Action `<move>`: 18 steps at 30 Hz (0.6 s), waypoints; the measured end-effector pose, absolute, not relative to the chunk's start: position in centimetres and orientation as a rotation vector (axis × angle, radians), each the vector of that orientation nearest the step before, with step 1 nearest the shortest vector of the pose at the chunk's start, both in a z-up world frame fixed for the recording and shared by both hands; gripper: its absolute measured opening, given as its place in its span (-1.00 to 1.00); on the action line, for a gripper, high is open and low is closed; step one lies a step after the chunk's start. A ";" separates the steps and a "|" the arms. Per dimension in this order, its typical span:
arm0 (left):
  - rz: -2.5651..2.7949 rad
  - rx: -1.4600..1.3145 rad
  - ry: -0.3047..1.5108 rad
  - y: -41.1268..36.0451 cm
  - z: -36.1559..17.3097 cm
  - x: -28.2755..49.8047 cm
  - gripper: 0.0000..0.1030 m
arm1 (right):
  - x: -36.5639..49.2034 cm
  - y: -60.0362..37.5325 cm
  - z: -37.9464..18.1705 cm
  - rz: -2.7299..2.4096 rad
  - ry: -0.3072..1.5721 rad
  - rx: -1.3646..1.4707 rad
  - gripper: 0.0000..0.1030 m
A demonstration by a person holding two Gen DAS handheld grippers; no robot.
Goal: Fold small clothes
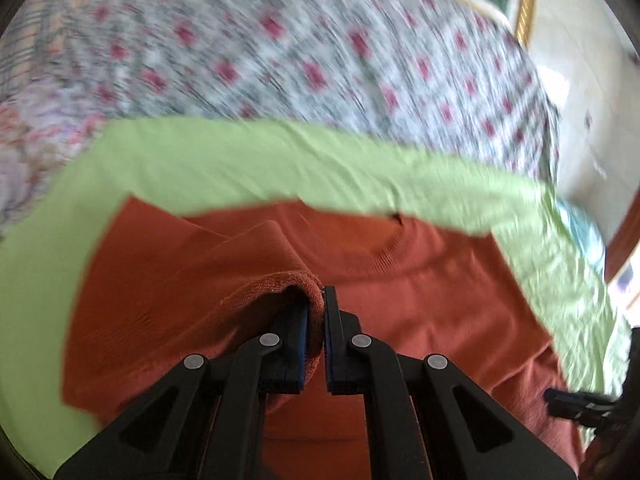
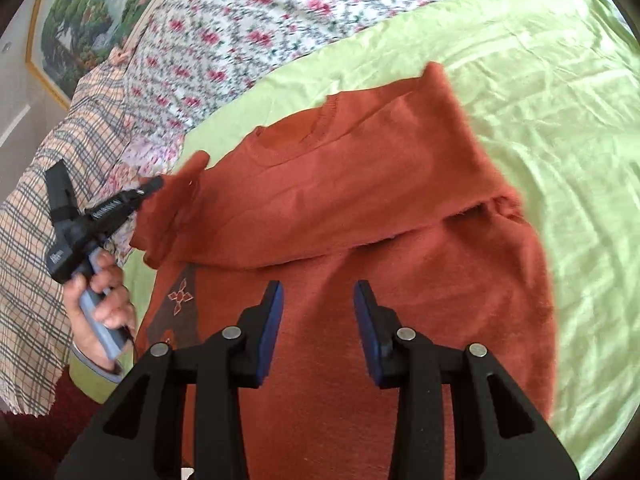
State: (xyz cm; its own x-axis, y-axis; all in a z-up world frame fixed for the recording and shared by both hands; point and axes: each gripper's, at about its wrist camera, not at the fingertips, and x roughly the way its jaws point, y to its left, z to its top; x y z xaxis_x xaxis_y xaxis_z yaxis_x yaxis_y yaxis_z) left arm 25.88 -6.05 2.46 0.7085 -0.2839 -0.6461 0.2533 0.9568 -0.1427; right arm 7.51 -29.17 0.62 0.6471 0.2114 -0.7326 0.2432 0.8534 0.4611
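Observation:
A rust-orange sweater (image 2: 400,248) lies on a light green cloth (image 2: 560,120), its right sleeve folded across the chest. My left gripper (image 1: 316,300) is shut on the cuff of the left sleeve (image 1: 272,280) and holds it lifted over the sweater body (image 1: 440,300). In the right wrist view the left gripper (image 2: 154,186) shows at the left edge, holding that sleeve (image 2: 176,216). My right gripper (image 2: 318,292) is open and empty above the sweater's lower body. Its tip (image 1: 568,402) shows at the right edge of the left wrist view.
The green cloth (image 1: 240,168) covers a bed with a floral sheet (image 1: 280,48). A checked cloth (image 2: 36,240) lies at the left. A framed picture (image 2: 80,20) leans on the wall behind. A pale floor (image 1: 592,100) lies beyond the bed's edge.

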 end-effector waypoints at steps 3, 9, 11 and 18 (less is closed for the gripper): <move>-0.321 0.003 0.803 -8.9 -0.7 26.5 -0.91 | 6.7 -30.2 0.4 -0.046 0.878 0.580 -0.26; -0.348 0.047 0.902 -9.7 -3.8 26.1 -0.66 | 5.9 -31.5 0.2 -0.079 0.872 0.608 -0.26; -0.368 0.032 0.907 -9.0 -3.5 25.1 -0.38 | 6.2 -31.5 0.3 -0.078 0.872 0.605 -0.26; -0.324 0.025 0.888 -3.5 -2.3 19.5 -0.16 | 9.3 -28.5 1.5 0.012 0.865 0.505 -0.26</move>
